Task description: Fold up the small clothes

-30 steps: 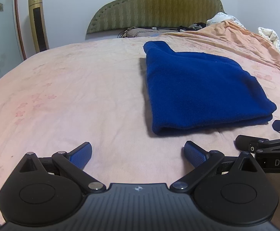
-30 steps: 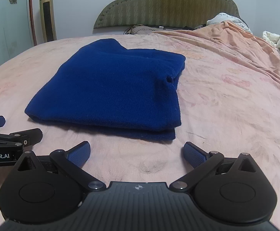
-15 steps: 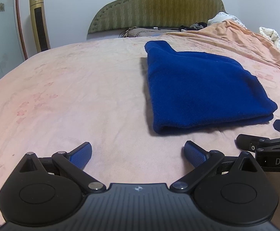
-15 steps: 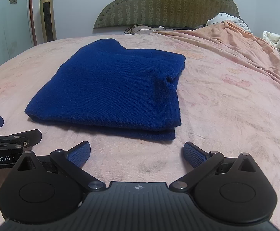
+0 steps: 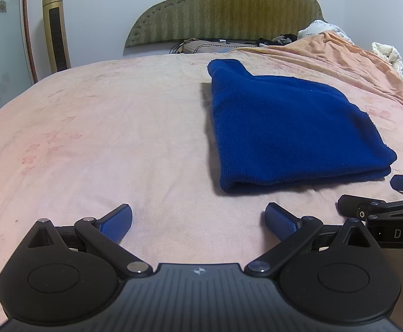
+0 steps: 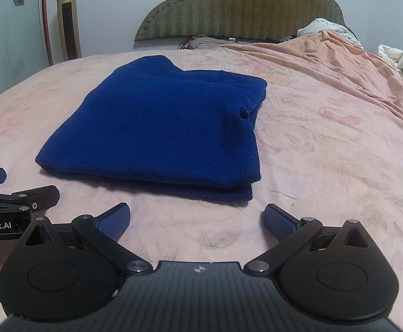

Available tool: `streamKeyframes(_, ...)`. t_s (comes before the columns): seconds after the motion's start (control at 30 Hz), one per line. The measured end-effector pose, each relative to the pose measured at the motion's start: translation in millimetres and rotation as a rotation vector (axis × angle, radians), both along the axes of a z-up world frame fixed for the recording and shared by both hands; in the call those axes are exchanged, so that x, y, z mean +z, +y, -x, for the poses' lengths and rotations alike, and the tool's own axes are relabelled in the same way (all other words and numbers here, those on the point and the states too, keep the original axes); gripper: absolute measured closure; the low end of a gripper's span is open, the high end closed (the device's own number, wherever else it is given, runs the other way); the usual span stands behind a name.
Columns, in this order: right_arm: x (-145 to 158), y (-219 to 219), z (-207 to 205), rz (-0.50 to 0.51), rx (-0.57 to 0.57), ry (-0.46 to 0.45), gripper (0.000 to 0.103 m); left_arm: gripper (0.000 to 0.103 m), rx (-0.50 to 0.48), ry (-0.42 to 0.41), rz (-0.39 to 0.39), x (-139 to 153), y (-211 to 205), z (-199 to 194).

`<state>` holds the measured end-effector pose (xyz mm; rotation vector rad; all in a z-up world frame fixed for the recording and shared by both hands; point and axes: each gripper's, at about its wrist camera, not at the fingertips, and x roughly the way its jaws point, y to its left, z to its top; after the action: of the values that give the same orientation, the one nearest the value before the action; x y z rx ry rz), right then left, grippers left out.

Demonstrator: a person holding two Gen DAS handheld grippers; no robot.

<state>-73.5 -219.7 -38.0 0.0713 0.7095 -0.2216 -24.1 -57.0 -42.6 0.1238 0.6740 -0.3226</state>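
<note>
Folded blue garment (image 6: 162, 127) lies on the bed (image 6: 325, 152), just ahead of the right tool (image 6: 197, 220) and ahead-right of the left tool (image 5: 198, 221); both tools wide open, empty.

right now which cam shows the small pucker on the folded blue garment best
The right wrist view: the blue garment lies nearly centred, and the pucker near its right edge faces the camera. In the left wrist view the garment sits off to the right and the pucker isn't visible.

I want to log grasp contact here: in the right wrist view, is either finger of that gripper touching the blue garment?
No: the right gripper is open, and pink sheet shows between its fingertips and the folded blue garment.
</note>
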Motion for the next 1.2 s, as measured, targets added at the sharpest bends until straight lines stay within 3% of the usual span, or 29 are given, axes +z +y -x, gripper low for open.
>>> streamKeyframes(1.2,0.2,0.3,0.1,0.000,0.000,0.000,0.000,0.000,-0.010,0.005,-0.003,-1.0,-0.4,-1.6)
